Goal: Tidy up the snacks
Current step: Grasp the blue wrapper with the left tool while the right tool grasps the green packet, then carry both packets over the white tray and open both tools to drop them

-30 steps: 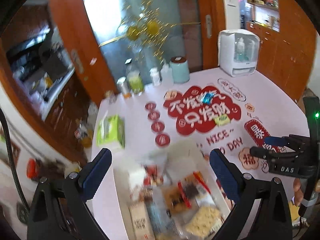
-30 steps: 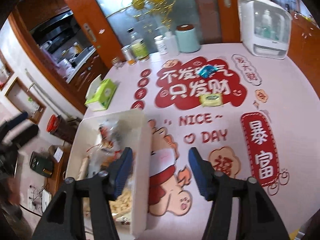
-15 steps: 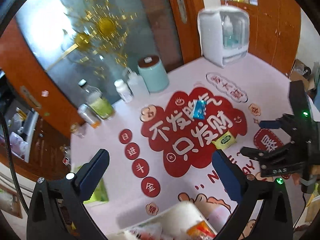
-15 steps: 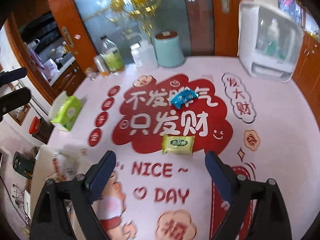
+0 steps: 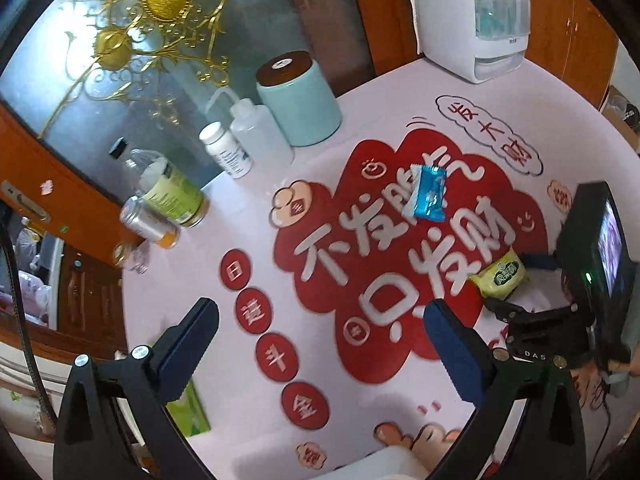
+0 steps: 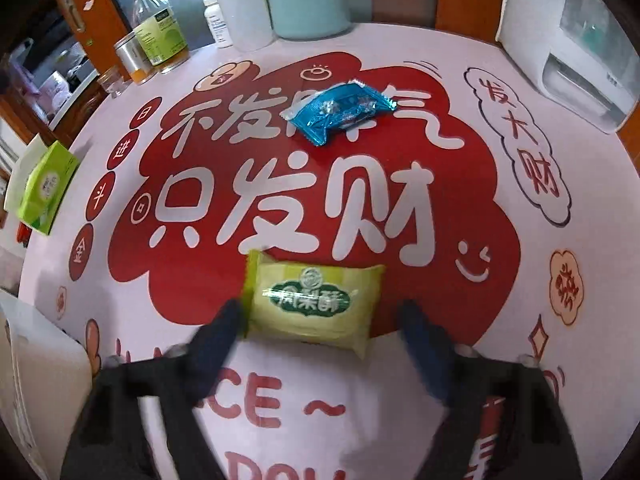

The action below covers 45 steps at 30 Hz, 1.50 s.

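Snack packet in yellow-green wrap (image 6: 310, 300) lies mid-bench on the red print, between the right tongs (image 6: 320, 320), whose jaws are closing with no firm grip yet. Beyond it, toward the far edge, lies a blue snack packet (image 6: 340, 110). Left tongs (image 5: 316, 332) hang wide apart, empty, over the bench (image 5: 400, 112).

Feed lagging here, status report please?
Right gripper closing around yellow-green snack packet, not yet clamped. Left gripper open, empty. Blue packet loose beyond; path clear.
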### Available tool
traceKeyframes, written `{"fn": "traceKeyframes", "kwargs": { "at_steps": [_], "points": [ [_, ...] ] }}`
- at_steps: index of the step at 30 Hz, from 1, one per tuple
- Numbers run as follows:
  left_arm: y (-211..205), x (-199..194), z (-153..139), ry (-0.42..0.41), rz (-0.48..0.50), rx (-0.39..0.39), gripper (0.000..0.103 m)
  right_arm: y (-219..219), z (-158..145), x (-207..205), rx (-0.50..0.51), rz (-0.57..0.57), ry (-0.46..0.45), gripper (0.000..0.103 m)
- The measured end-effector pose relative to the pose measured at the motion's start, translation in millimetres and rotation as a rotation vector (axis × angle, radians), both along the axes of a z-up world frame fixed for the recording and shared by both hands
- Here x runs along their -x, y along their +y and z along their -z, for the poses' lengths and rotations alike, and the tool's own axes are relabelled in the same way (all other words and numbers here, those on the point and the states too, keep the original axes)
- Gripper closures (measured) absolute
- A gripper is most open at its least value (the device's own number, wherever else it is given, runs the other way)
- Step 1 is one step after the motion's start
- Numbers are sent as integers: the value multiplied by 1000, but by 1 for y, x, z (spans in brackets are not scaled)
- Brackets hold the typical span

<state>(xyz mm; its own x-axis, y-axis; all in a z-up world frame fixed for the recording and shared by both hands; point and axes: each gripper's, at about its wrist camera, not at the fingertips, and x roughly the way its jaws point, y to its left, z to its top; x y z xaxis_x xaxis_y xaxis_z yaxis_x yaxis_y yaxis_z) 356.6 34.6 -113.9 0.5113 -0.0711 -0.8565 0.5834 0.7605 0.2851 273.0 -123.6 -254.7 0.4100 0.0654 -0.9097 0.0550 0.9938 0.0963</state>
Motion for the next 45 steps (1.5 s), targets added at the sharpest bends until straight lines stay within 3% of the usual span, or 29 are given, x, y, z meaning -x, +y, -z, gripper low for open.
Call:
{"fn": "traceKeyframes", "kwargs": {
  "at_steps": [3, 8, 13, 20, 21, 23, 24, 25, 27, 30, 35, 39, 45],
  "points": [
    [-20, -16, 4, 26, 5, 15, 1, -17, -2, -3, -39, 11, -11, 48],
    [-66, -43, 24, 80, 11, 43, 1, -52, -2, -4, -3, 42, -43, 49],
    [-116, -74, 65, 134, -2, 26, 1, -102, -2, 5, 15, 139, -69, 49],
    [-146, -103, 121, 211, -44, -25, 6, -156, 0, 34, -35, 278, -133, 49],
    [-148, -105, 128, 225, -50, -26, 9, -159, 0, 37, -39, 291, -139, 49],
    [-149, -108, 141, 261, -57, -18, 25, -168, 0, 42, -56, 322, -153, 49],
    [-149, -109, 143, 275, -64, 5, 35, -172, -1, 45, -65, 337, -158, 49],
    [-147, -110, 143, 277, -74, 35, 55, -175, -1, 48, -78, 348, -163, 49],
    [-145, -112, 143, 328, -93, 101, 74, -180, -1, 53, -85, 363, -169, 49],
    [-144, -104, 143, 308, -120, 97, 75, -181, 0, 57, -89, 369, -172, 49],
    [-139, -73, 121, 303, -101, 121, 75, -181, -12, 63, -82, 364, -183, 49],
    [-120, -34, 79, 291, -98, 168, 75, -170, -35, 73, -73, 343, -219, 49],
    [-59, 52, -10, 237, -76, 239, 75, -131, -87, 99, -74, 287, -294, 49]
  ]
}}
